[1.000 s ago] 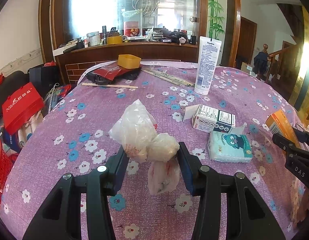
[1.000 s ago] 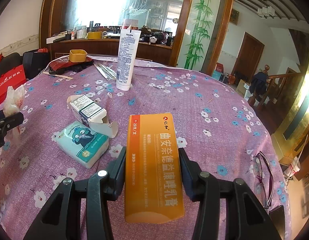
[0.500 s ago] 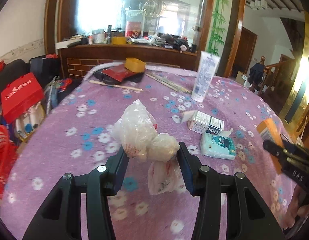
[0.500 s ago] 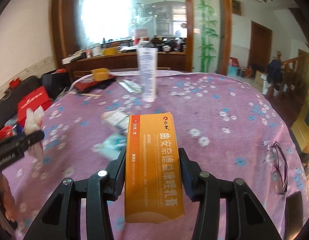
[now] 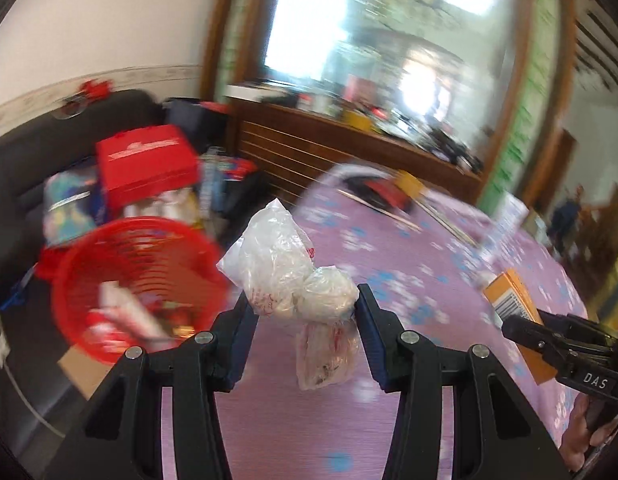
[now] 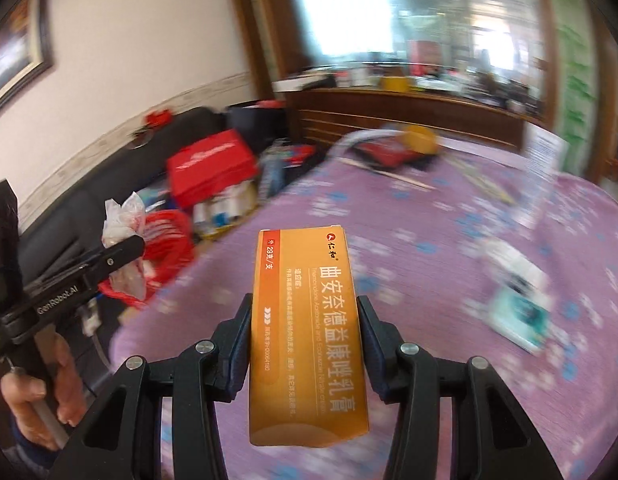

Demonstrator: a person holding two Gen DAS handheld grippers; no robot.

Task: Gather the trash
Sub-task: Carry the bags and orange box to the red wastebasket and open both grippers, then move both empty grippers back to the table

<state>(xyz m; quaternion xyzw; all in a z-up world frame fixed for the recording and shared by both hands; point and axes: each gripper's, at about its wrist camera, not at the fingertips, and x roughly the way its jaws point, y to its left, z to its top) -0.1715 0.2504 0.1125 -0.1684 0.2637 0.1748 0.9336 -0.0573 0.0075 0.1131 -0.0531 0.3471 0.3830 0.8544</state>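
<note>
Left wrist: your left claw (image 5: 303, 306) clamps plastic bag (image 5: 287, 276), red basket (image 5: 129, 284) left of it. Right wrist: your right claw (image 6: 305, 320) clamps orange box (image 6: 307, 336).

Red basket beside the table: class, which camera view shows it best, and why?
The left wrist view. There the red basket shows nearly whole, its open mouth and the litter inside visible, though blurred. In the right wrist view, the basket is partly hidden behind the left tongs and their plastic bag.

A round table under a purple flowered cloth (image 6: 449, 280) carries a teal tissue pack (image 6: 521, 316) at three o'clock and a white tube (image 6: 543, 172) at one o'clock.
</note>
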